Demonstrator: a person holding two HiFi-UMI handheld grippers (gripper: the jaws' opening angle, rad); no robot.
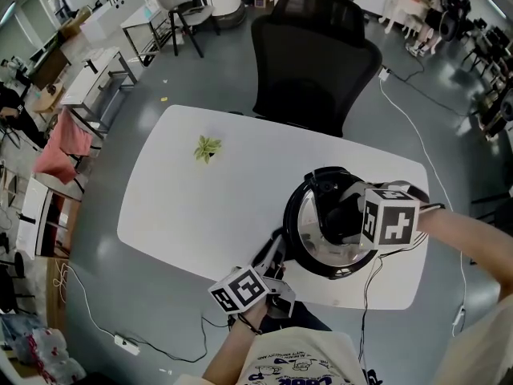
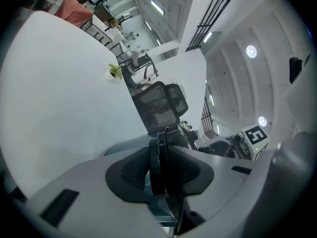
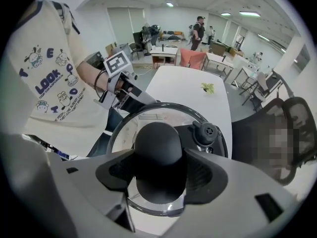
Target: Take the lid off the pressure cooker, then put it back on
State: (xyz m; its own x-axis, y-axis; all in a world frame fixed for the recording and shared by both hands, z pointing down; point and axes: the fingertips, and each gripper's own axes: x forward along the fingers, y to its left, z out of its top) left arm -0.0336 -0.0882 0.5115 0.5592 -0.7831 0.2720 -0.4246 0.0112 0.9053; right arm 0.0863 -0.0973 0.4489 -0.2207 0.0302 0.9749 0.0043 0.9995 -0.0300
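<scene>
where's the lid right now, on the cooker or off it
On. The lid lies level in the cooker rim; the right gripper is shut on its knob, the left gripper on the handle.

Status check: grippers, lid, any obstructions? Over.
Left gripper shut on cooker's side handle. Right gripper shut on lid knob. Lid sits on pressure cooker. Small plant well clear.

The right gripper (image 3: pixel 159 178) squeezes the round black knob (image 3: pixel 158 143) on top of the lid (image 3: pixel 130 128). Just beside the lid, the left gripper (image 3: pixel 126 92) holds the black handle (image 3: pixel 145 103).
</scene>
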